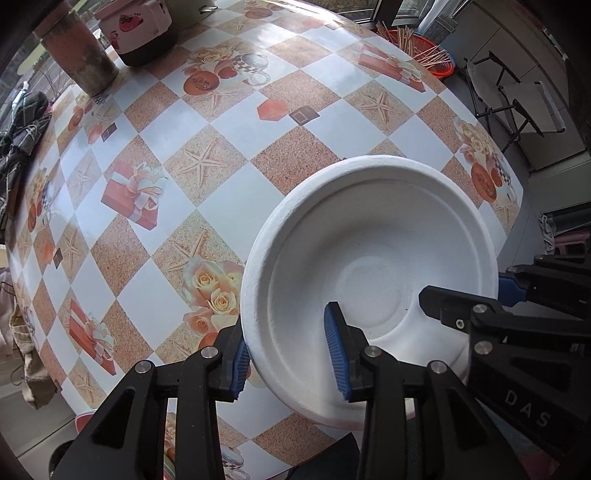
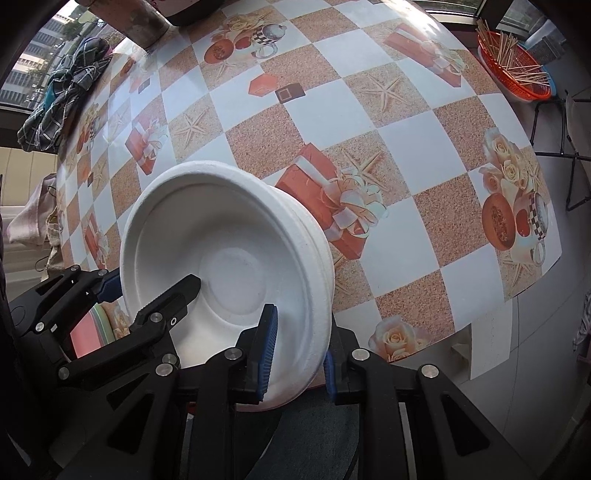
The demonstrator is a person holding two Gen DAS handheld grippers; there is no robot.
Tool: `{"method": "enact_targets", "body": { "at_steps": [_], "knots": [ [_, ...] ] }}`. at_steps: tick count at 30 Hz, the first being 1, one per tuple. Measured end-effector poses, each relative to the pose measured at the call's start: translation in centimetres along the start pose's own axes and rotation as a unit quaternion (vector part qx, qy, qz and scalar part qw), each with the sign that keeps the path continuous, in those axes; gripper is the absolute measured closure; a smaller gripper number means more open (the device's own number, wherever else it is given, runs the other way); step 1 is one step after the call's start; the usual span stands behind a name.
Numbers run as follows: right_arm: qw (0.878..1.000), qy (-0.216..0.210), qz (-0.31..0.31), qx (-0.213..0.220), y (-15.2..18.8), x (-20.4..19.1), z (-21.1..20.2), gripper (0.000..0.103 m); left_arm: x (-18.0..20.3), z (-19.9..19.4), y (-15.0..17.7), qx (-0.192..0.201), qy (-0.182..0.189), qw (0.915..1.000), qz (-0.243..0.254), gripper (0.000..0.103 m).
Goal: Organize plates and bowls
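Note:
A white paper bowl [image 1: 369, 236] hangs tilted over the near edge of the checked table [image 1: 229, 110]. Its side [image 2: 306, 236] shows more than one rim, like nested bowls. My right gripper [image 2: 298, 363] is shut on the bowl's near rim, one blue pad inside and one outside. In the left wrist view, that gripper [image 1: 469, 295] comes in from the right. My left gripper [image 1: 288, 360] straddles the opposite rim. Its inner pad stands off the wall and its outer pad sits beside the rim, so its jaws are open. The left gripper [image 2: 151, 286] also shows in the right wrist view.
A metal tumbler [image 1: 81, 59] and a strawberry-print container [image 1: 136, 26] stand at the table's far side. A plaid cloth [image 2: 62, 92] lies at the far left edge. An orange basket of sticks [image 2: 513, 62] and a folding chair [image 1: 517, 107] stand beyond the right edge.

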State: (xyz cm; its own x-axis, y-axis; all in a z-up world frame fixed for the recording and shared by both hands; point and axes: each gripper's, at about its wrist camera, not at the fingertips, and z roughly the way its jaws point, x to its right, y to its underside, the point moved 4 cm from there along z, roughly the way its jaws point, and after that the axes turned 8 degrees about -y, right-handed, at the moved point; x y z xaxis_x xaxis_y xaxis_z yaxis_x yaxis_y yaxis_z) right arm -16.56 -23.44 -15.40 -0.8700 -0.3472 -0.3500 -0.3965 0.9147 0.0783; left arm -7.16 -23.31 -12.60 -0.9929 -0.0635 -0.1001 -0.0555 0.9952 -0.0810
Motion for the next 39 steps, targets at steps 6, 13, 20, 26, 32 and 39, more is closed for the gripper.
{"method": "enact_targets", "body": {
  "at_steps": [6,13,20,26,32,39],
  "knots": [
    [1.0,0.009,0.002,0.014,-0.4,0.4,-0.9,0.043,-2.2,-0.8,-0.1,0.006,-0.004,0.9994,-0.034,0.038],
    [0.998,0.011,-0.007,0.065,-1.0,0.8,-3.9,0.0,-3.8,-2.9,0.8,0.008,-0.001,0.9996,-0.027,0.016],
    [0.991,0.049,-0.05,0.115,-0.5,-1.4,-6.9,0.0,-3.7,-6.1,1.5,0.027,0.024,0.9985,-0.041,0.016],
    [0.991,0.06,-0.045,0.11,-0.1,-1.8,-6.5,0.0,-4.2,-6.4,2.1,0.028,0.011,0.9984,-0.047,0.016],
    [0.993,0.057,-0.043,0.095,0.6,-2.4,-5.5,0.0,-4.8,-6.5,2.8,0.026,0.002,0.9981,-0.055,0.016],
    [0.993,0.055,-0.053,0.088,1.0,-3.3,-5.1,0.0,-4.9,-7.0,3.2,0.035,-0.008,0.9977,-0.058,0.016]
  ]
}}
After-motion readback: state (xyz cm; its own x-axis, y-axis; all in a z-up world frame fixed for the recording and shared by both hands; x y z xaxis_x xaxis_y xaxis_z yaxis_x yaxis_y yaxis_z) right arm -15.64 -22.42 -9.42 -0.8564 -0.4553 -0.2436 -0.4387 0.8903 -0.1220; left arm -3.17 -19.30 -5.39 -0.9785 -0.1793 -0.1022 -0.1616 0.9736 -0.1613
